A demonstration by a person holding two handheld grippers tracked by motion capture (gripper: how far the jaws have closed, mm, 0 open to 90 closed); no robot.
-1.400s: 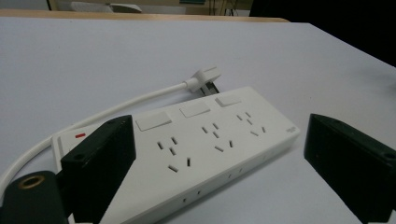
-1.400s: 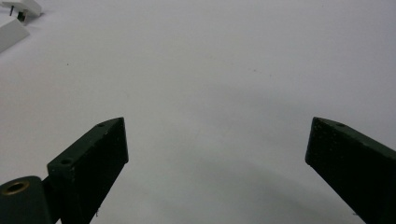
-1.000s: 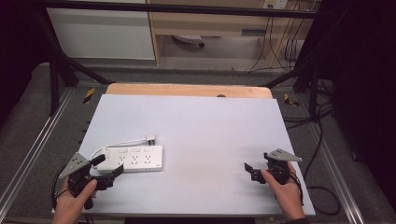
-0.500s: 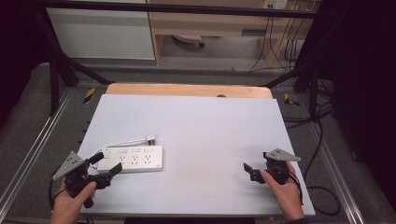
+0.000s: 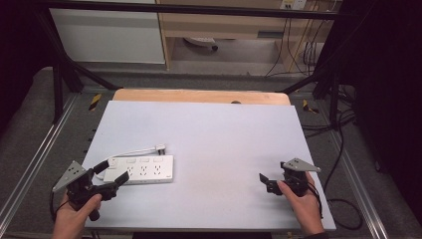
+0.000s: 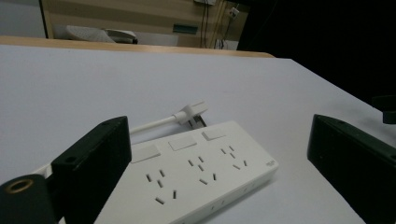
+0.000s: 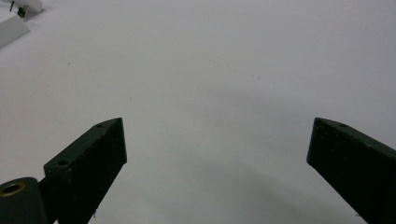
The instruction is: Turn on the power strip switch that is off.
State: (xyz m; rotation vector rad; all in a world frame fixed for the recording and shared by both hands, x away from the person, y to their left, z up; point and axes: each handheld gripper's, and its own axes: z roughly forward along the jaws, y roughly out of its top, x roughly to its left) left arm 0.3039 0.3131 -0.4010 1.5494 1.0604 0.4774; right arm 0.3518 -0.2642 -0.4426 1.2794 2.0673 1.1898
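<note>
Power strip (image 6: 196, 175) lies flat on the table (image 5: 224, 134) just ahead of the left gripper (image 5: 110, 173), between its wide-spread jaws. Closing off-centre could skid it or snag its cable (image 6: 154, 125) and plug (image 6: 194, 113). Right gripper (image 5: 266, 182), well apart, also gapes, empty. Near end of the strip is cut off behind the jaw.

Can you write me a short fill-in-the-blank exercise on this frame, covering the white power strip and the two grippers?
1. The white plastic power strip lies on the pale table near the ____ gripper.
2. The jaws of the right gripper stand ____, with nothing between them.
3. The strip's white cord ends in a ____ that lies on the table beside the strip.
4. In the left gripper view the strip shows three rectangular ____ above its sockets.

Missing words: left; open; plug; switches
</note>
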